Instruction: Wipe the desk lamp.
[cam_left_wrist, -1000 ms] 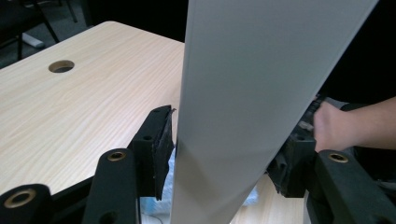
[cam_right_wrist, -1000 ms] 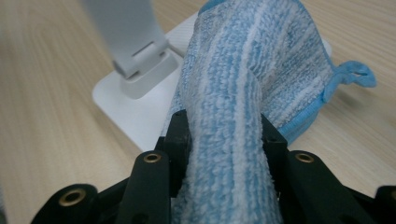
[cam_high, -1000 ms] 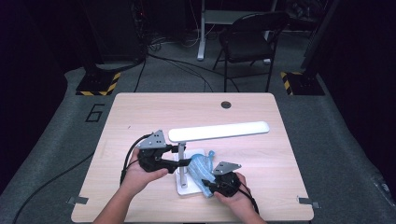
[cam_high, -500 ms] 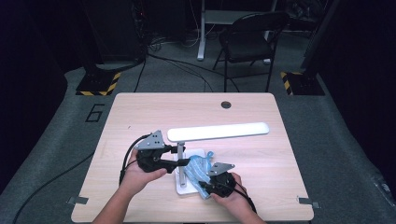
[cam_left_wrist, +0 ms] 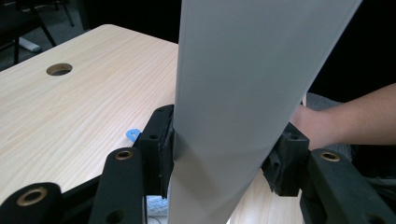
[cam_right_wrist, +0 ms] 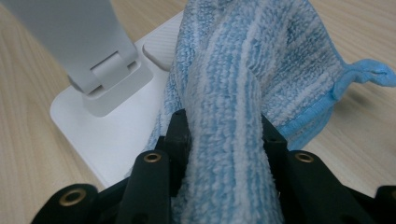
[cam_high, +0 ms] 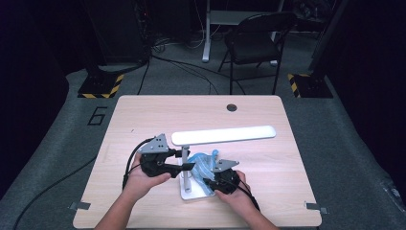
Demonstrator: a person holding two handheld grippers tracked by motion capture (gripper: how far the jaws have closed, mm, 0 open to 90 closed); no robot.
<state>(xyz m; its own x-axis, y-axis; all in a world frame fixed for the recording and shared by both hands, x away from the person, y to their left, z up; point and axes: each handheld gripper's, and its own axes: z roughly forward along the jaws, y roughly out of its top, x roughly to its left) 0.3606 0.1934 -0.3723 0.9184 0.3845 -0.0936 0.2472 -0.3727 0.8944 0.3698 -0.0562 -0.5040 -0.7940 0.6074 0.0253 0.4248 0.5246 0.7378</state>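
left hand-held gripper [cam_left_wrist: 224,158] clamps our desk lamp's upright stem [cam_left_wrist: 233,93]; right hand-held gripper [cam_right_wrist: 224,135] (clamped on the blue cloth [cam_right_wrist: 252,70]) sits just right of the lamp base [cam_right_wrist: 112,135].

I am looking into a lab or recording studio, not a home. The pale wooden table with a round cable hole [cam_high: 231,107] stands alone on grey carpet floor [cam_high: 335,134] marked with a large painted number six [cam_high: 97,115]. Black stand bases edged in yellow-and-black hazard tape [cam_high: 99,86] flank it, loose black cables [cam_high: 177,62] trail across the floor, and a black folding chair [cam_high: 253,43] waits against dark surroundings.
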